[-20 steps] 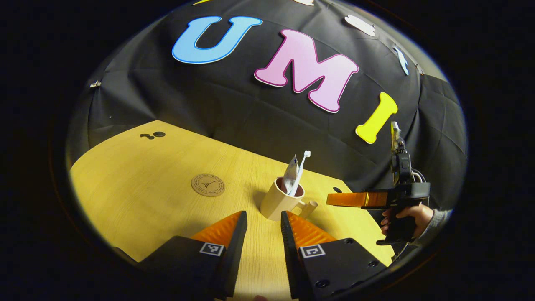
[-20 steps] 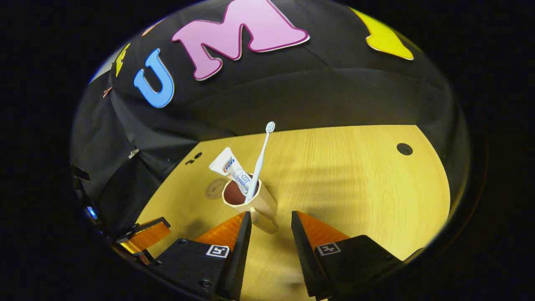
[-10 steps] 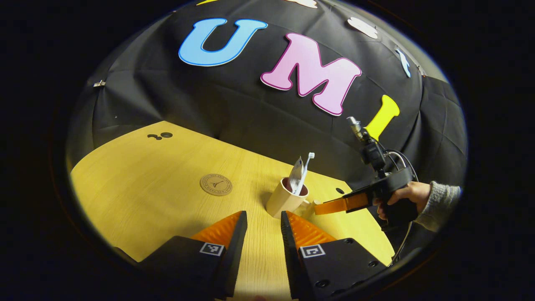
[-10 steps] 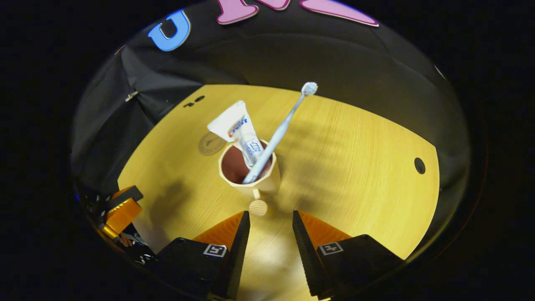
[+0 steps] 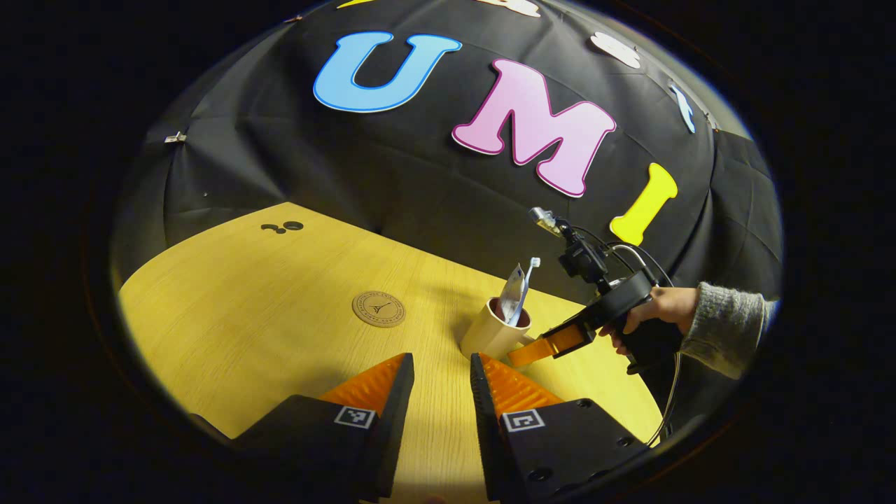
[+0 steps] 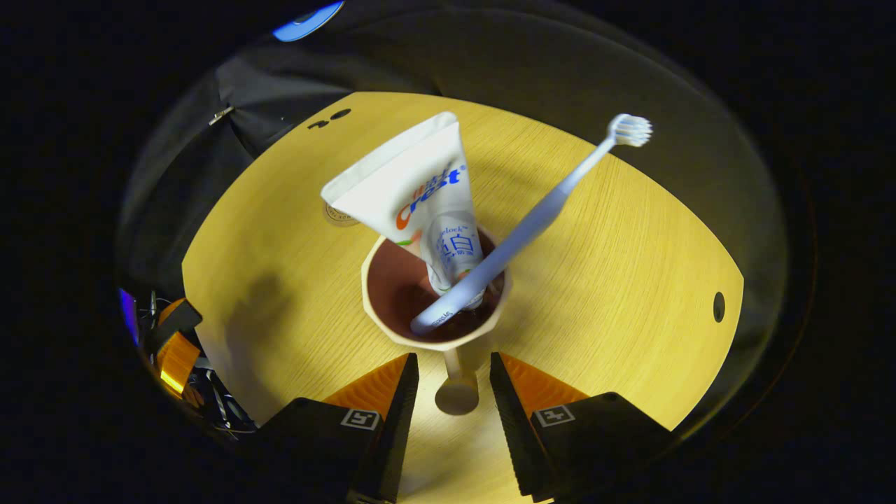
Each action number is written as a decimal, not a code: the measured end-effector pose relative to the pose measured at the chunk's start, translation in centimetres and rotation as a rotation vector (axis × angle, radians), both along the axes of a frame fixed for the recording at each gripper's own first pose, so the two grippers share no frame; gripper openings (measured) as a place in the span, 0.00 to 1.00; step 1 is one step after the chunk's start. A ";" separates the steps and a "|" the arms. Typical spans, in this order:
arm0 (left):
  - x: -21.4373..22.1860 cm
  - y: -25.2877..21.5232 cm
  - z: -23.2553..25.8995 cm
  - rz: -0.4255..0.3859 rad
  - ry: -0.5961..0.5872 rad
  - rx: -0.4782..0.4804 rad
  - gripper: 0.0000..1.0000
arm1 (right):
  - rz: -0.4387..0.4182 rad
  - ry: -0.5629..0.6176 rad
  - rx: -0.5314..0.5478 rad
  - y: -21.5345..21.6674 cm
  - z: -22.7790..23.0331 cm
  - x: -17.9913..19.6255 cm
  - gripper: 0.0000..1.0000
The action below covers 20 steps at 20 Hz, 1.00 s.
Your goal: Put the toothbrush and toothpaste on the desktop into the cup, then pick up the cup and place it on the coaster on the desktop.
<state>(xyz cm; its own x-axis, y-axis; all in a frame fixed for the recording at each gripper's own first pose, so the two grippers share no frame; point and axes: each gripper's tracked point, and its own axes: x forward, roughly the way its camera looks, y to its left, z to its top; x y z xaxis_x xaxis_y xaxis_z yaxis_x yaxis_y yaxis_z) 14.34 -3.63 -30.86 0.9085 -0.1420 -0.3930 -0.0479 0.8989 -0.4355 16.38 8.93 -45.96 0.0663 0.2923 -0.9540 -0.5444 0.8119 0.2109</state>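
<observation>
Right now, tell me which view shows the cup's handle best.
The right gripper view: the cup handle sits close, between the open right gripper fingers, untouched. In the left gripper view the right gripper mostly hides it.

"Crest" — on the toothpaste [image 6: 420, 203]

So the right gripper [image 6: 453, 381] has moved in on the cup [image 6: 427, 329] since 1 second ago; its open fingers now sit on both sides of the handle [image 6: 456, 392], angled down from above.
</observation>
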 end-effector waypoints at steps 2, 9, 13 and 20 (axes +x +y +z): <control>-0.2 0.3 -0.2 0.007 0.004 0.000 0.52 | 0.024 0.020 -0.022 0.4 -0.7 -0.2 0.64; -0.6 1.6 -0.7 0.032 0.017 -0.003 0.52 | 0.073 0.038 -0.099 1.1 -2.3 0.1 0.60; -0.8 2.3 -0.9 0.044 0.021 -0.009 0.52 | 0.042 0.044 -0.114 1.0 -2.1 0.5 0.39; -1.2 3.1 -0.8 0.051 0.019 -0.013 0.52 | 0.052 0.038 -0.119 0.6 -1.7 0.3 0.31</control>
<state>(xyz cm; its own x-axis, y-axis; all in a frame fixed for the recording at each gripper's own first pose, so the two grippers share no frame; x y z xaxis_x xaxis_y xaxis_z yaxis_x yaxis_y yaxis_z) 13.16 -0.50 -31.69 0.9073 -0.1009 -0.4082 -0.1018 0.8892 -0.4461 16.67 9.48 -47.69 0.0167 0.1794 -0.9836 -0.5800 0.8031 0.1367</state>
